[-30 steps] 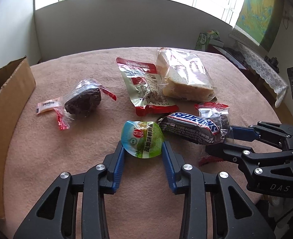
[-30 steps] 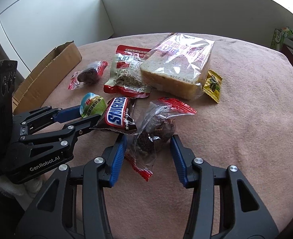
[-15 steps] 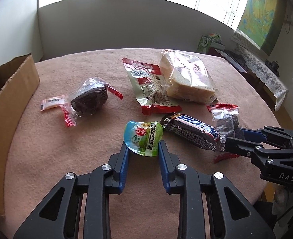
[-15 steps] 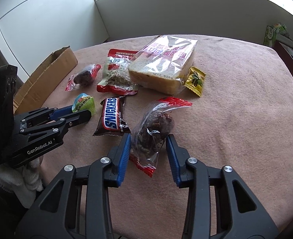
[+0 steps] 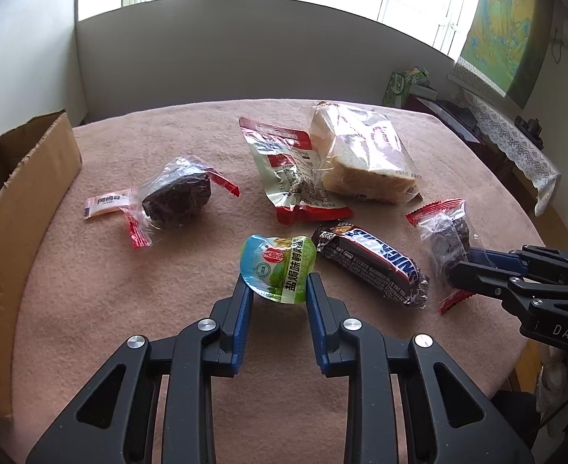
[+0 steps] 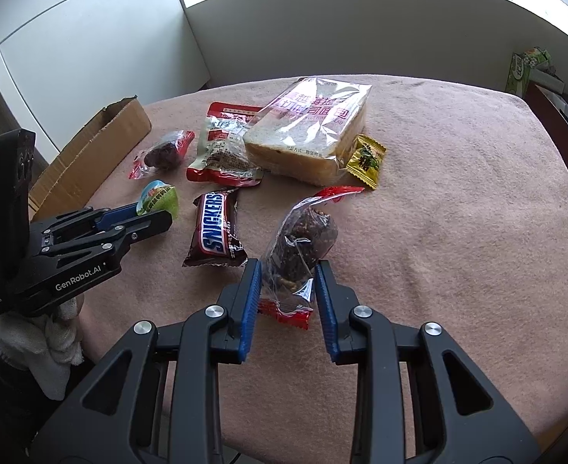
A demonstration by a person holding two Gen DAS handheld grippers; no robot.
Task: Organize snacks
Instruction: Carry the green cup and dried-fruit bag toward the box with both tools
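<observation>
Snack sort, early stage: two items gripped on the table, none seen boxed.

Left gripper (image 5: 277, 290) is closed on the green jelly cup (image 5: 278, 266), its foil lid tilted up toward the camera, no marked long axis. Right gripper (image 6: 288, 284), its jaws having just been closing, pinches the clear bag of dark nut cake (image 6: 299, 247) near its lower red seal; the bag's long axis runs away from the claw, its far red end pointing toward the bread loaf (image 6: 311, 131). Both items are near the table's front edge, either side of the Snickers bar (image 6: 215, 228) (lying lengthwise, touched by neither claw). Still loose on the pink tablecloth (image 6: 457, 201): second dark cake (image 5: 177, 197), red-and-silver pouch (image 5: 293, 170), yellow candy (image 6: 365, 160), small white sachet (image 5: 106, 205). Cardboard box (image 5: 21, 193) stands at the left edge; its inside is hidden.
</observation>
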